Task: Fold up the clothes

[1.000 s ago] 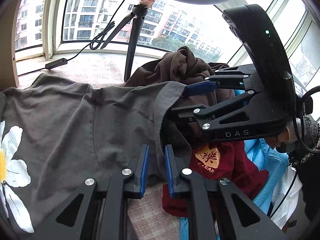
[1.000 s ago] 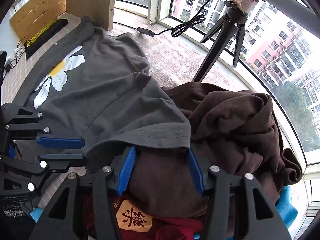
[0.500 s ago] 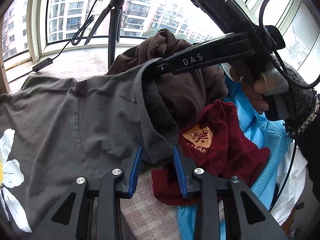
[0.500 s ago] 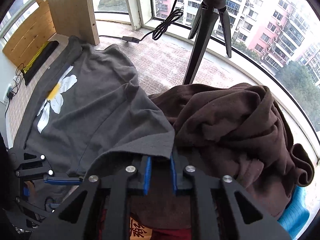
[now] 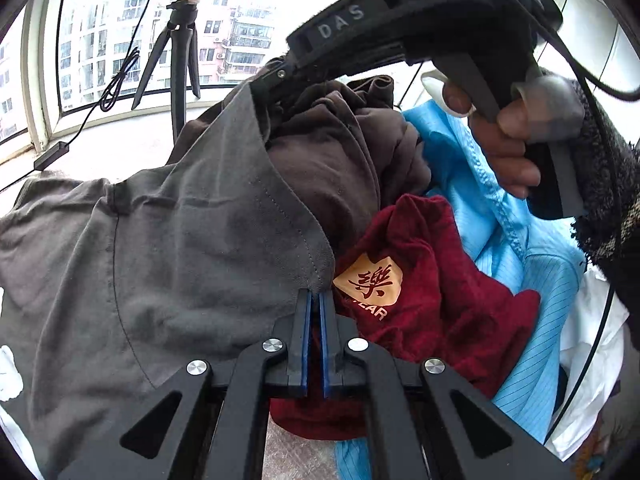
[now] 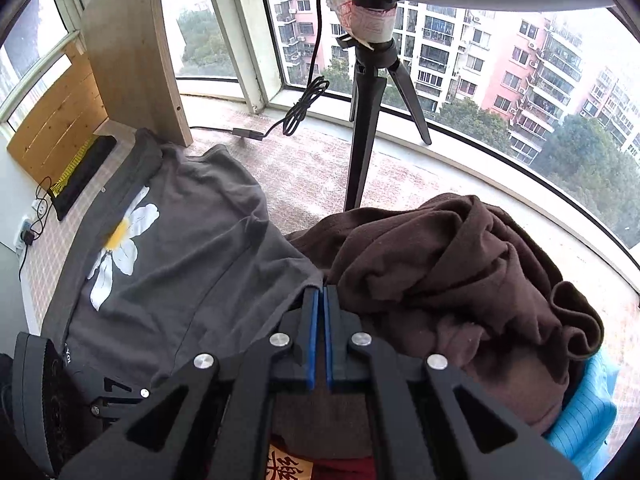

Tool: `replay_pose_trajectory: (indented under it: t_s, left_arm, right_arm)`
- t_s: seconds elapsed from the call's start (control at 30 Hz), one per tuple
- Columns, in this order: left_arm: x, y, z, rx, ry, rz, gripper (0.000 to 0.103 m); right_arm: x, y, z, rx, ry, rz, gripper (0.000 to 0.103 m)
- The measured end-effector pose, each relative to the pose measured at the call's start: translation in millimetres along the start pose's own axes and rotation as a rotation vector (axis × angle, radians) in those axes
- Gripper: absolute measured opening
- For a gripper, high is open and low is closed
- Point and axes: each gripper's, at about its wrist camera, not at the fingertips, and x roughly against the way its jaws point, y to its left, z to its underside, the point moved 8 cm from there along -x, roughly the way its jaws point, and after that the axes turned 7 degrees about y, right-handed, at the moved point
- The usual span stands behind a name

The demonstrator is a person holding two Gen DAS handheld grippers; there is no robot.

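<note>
A grey T-shirt [image 5: 180,260] with a white daisy print [image 6: 120,248] lies spread to the left, and its hem is raised over a heap of clothes. My left gripper [image 5: 314,294] is closing tight on the near hem corner, pads pinching the cloth. My right gripper [image 6: 320,290] is closing on the far end of the same hem edge. In the left wrist view the right gripper [image 5: 276,80] hangs high, held by a hand [image 5: 508,148], with the hem stretched between the two grippers.
Under the hem lie a brown garment [image 6: 460,272], a maroon one with an orange label [image 5: 440,300] and a light blue one [image 5: 500,220]. A black tripod [image 6: 368,120] and a cable [image 6: 300,112] stand by the window. A wooden board [image 6: 132,52] rises at the far left.
Both grippers went from open around the hem to pinched on it. The right gripper has risen with its end of the hem, pulling the edge taut.
</note>
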Motion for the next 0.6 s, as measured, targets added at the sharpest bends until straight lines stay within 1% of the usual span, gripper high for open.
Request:
replay_pose_trajectory:
  t_s: [0.07,0.13,0.27,0.33,0.43,0.53,0.6]
  left_arm:
    - [8.6,6.5,-0.8,0.042,-0.009,0.041,0.003]
    - [17.8,14.2,-1.1,0.083,-0.018,0.074,0.003]
    - [42.0,42.0,0.3,0.189,-0.063,0.123,0.003]
    - [55.6,63.2,7.3,0.248,-0.091,0.125,0.003]
    - [73.3,98.1,23.5,0.343,-0.12,0.107,0.003]
    - [83.4,132.9,42.2,0.432,-0.134,0.082,0.003]
    - [78.9,148.8,48.7,0.456,-0.12,0.068,0.003]
  right_arm:
    - [-1.7,-4.0,-1.1,-0.015,0.001,0.017,0.002]
    - [-4.2,-4.3,-3.4,-0.037,0.003,0.01,0.002]
    - [4.9,13.7,-22.1,-0.044,-0.047,-0.018,0.002]
    - [10.9,32.4,-40.0,-0.03,-0.076,-0.051,0.002]
    - [8.7,70.6,-72.7,0.017,-0.1,-0.089,0.002]
    - [-12.0,114.4,-99.8,0.094,-0.081,-0.106,0.002]
    - [-26.5,131.0,-106.9,0.123,-0.049,-0.087,0.003]
